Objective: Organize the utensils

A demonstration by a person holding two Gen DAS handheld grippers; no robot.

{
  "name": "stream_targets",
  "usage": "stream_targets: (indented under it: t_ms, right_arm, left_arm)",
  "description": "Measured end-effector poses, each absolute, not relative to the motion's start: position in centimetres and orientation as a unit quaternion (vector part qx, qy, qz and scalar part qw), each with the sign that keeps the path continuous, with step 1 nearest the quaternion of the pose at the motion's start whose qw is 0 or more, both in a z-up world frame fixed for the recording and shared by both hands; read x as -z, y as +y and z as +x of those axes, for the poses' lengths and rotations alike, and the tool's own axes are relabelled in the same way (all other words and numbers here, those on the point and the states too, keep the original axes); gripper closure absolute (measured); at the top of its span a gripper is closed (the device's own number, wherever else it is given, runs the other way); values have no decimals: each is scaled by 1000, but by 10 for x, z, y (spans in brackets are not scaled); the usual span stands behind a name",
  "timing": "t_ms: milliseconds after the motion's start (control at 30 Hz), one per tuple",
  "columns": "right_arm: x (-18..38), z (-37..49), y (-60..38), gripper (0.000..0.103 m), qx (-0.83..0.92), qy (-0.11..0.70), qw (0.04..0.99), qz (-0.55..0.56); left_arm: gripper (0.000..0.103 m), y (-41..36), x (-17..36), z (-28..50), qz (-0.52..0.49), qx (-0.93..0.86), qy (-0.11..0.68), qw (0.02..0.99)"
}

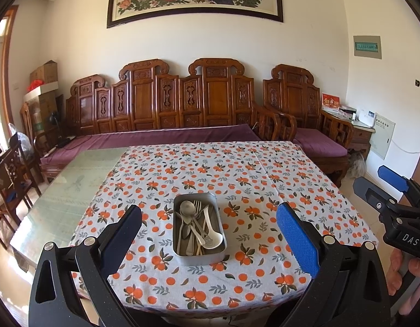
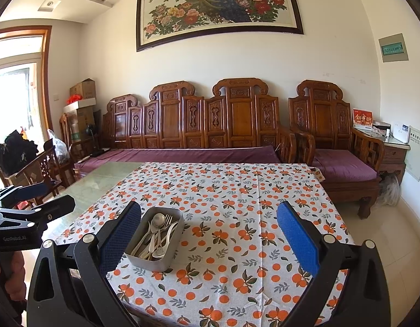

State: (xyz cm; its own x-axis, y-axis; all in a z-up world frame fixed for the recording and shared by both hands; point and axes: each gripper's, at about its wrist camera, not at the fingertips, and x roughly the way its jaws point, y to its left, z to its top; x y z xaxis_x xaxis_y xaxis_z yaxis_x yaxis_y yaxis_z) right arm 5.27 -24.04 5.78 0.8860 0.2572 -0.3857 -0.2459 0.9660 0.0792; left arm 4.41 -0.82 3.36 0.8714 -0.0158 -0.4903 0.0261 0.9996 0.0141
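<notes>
A rectangular metal tin (image 1: 219, 248) stands on the orange-print tablecloth (image 1: 264, 179) near the table's front edge. It holds several utensils (image 1: 195, 224): metal spoons, a fork and a white ceramic spoon. My left gripper (image 1: 208, 231) is open and empty, held back from the table with the tin between its fingers in view. My right gripper (image 2: 208, 234) is open and empty; the tin (image 2: 144, 259) with the utensils (image 2: 158, 234) lies just inside its left finger (image 2: 122, 231). Each gripper also shows at the other view's edge, the right gripper (image 1: 395, 190) and the left gripper (image 2: 30, 199).
The cloth covers the right part of a glass-topped table (image 1: 70, 182). A carved wooden sofa with purple cushions (image 1: 166, 136) runs behind it. A wooden chair (image 1: 11, 179) stands at the left, a side cabinet (image 1: 359, 128) at the right.
</notes>
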Motion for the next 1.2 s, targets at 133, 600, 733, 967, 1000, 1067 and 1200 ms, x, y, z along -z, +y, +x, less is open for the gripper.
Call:
stream_targets:
  t_ms: [133,600,733,967,1000,1067,1200]
  right_arm:
    - [-58,52,-241,3,-130,201,971,14]
    - [-56,53,-239,3,-128,201,971,15]
    - [-56,54,-241,3,-128,201,971,15]
    - [-55,54,-241,3,-128,200,971,16]
    - [-55,54,-241,3,-128,200,971,16]
    - [-55,54,-241,3,-128,200,971,15]
    - [-54,55,-241,3,-128,200,971,16]
  left_arm:
    - [8,-8,-34,44,9,11,253,967]
    - [8,-9,-35,44,10,11,252,968]
    - [8,-9,-36,44,11,12,252,968]
    - [8,-11,-38,42,11,13,249,968]
    - [8,-11,-38,42,11,13,248,969]
    - [8,-11,-39,42,11,14,248,969]
    - [8,-11,-39,42,12,14,247,969]
